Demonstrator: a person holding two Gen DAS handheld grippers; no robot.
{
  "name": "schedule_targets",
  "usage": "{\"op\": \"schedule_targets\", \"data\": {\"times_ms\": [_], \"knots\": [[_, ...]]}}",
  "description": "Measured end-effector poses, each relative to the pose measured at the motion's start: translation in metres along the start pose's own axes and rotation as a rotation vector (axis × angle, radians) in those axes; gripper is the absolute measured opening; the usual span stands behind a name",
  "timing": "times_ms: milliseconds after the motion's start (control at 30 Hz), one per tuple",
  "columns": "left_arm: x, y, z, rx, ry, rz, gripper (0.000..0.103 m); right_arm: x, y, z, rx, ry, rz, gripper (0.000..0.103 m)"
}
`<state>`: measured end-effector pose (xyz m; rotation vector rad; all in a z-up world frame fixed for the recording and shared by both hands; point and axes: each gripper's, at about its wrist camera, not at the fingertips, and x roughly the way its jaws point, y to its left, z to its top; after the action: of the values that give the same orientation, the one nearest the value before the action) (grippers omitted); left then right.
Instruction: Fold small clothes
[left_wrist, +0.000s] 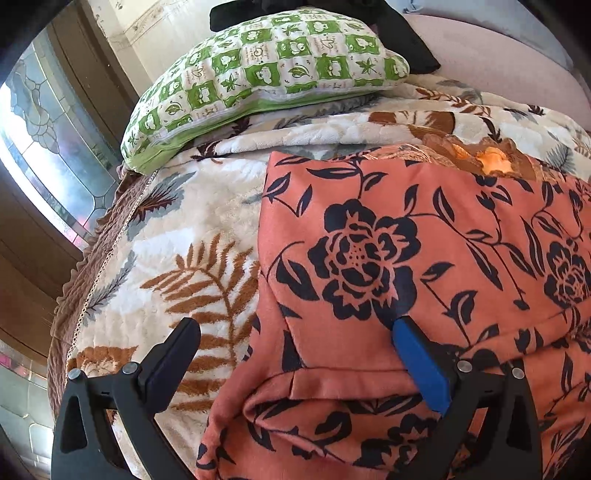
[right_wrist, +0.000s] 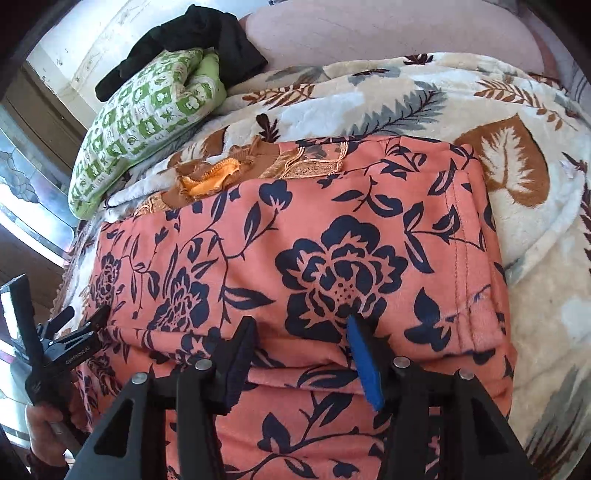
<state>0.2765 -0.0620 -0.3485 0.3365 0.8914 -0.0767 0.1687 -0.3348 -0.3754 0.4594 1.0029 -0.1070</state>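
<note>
A coral garment with dark blue flowers (left_wrist: 388, 240) (right_wrist: 295, 240) lies folded flat on the leaf-print blanket (left_wrist: 177, 236) (right_wrist: 535, 295). My left gripper (left_wrist: 295, 325) is open wide and straddles the garment's left edge, with the black finger over the blanket and the blue-padded finger over the cloth. It also shows at the left edge of the right wrist view, left gripper (right_wrist: 83, 314), held by a hand (right_wrist: 40, 417). My right gripper (right_wrist: 301, 321) hovers over the garment's near fold, jaws apart, with nothing pinched between the pads.
A brown and orange lace-trimmed garment (left_wrist: 491, 158) (right_wrist: 210, 181) pokes out behind the coral one. Further back a green checked pillow (left_wrist: 266, 74) (right_wrist: 144, 122) lies under black clothing (right_wrist: 207, 40), against a pink headboard (right_wrist: 388, 29). A patterned glass window (left_wrist: 40, 147) stands left of the bed.
</note>
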Motion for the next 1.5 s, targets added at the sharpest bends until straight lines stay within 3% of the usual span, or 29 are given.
{"op": "schedule_targets", "data": {"times_ms": [100, 167, 233, 300, 367, 500, 633, 767, 900, 967, 1033, 1067, 1167, 1233, 1267, 1333, 1367, 1400, 1467, 1500], "knots": [[-0.009, 0.006, -0.022, -0.025, 0.009, -0.035, 0.103, -0.015, 0.011, -0.031, -0.031, -0.067, -0.052, 0.055], [-0.015, 0.009, -0.039, -0.038, 0.045, -0.061, 0.103, -0.018, 0.021, -0.056, -0.083, -0.049, -0.106, 0.056], [-0.025, 0.013, -0.053, -0.062, 0.027, -0.077, 0.103, -0.026, 0.032, -0.083, -0.168, -0.109, -0.174, 0.056], [-0.036, 0.017, -0.069, -0.067, 0.009, -0.088, 0.103, -0.031, 0.041, -0.103, -0.224, -0.09, -0.214, 0.055], [-0.044, 0.018, -0.089, -0.054, 0.037, -0.087, 0.103, -0.042, 0.038, -0.118, -0.191, -0.079, -0.184, 0.055], [-0.069, 0.024, -0.125, -0.042, -0.003, -0.053, 0.103, -0.059, 0.035, -0.139, -0.192, -0.006, -0.127, 0.056], [-0.088, 0.024, -0.155, 0.002, -0.02, -0.001, 0.103, -0.074, 0.043, -0.165, -0.241, 0.028, -0.127, 0.057], [-0.112, 0.038, -0.171, 0.022, -0.009, -0.023, 0.103, -0.09, 0.04, -0.19, -0.253, 0.082, -0.071, 0.057], [-0.134, 0.075, -0.176, -0.03, -0.055, 0.053, 0.103, -0.118, 0.005, -0.183, -0.142, 0.114, 0.06, 0.056], [-0.131, 0.097, -0.176, -0.096, -0.016, 0.017, 0.103, -0.143, -0.025, -0.173, -0.055, 0.016, 0.032, 0.059], [-0.116, 0.113, -0.177, -0.176, 0.075, -0.066, 0.103, -0.166, -0.061, -0.164, 0.056, -0.082, -0.012, 0.079], [-0.108, 0.117, -0.179, -0.215, 0.117, -0.119, 0.103, -0.174, -0.079, -0.161, 0.119, -0.109, -0.015, 0.08], [-0.098, 0.119, -0.188, -0.318, 0.153, -0.248, 0.103, -0.174, -0.116, -0.156, 0.237, -0.075, 0.055, 0.08], [-0.097, 0.11, -0.191, -0.317, 0.139, -0.306, 0.103, -0.163, -0.131, -0.156, 0.295, -0.041, 0.108, 0.08], [-0.096, 0.105, -0.192, -0.299, 0.134, -0.31, 0.1, -0.157, -0.136, -0.16, 0.322, -0.029, 0.125, 0.08], [-0.089, 0.097, -0.193, -0.262, 0.152, -0.291, 0.07, -0.145, -0.142, -0.168, 0.363, -0.016, 0.171, 0.08], [-0.089, 0.097, -0.194, -0.256, 0.142, -0.285, 0.069, -0.144, -0.141, -0.174, 0.37, -0.03, 0.182, 0.079], [-0.092, 0.097, -0.194, -0.258, 0.121, -0.294, 0.057, -0.143, -0.137, -0.177, 0.361, -0.057, 0.177, 0.079], [-0.095, 0.096, -0.194, -0.249, 0.119, -0.388, 0.022, -0.14, -0.127, -0.177, 0.316, -0.053, 0.166, 0.077], [-0.097, 0.095, -0.195, -0.251, 0.118, -0.389, 0.019, -0.139, -0.123, -0.176, 0.3, -0.048, 0.157, 0.07]]}}
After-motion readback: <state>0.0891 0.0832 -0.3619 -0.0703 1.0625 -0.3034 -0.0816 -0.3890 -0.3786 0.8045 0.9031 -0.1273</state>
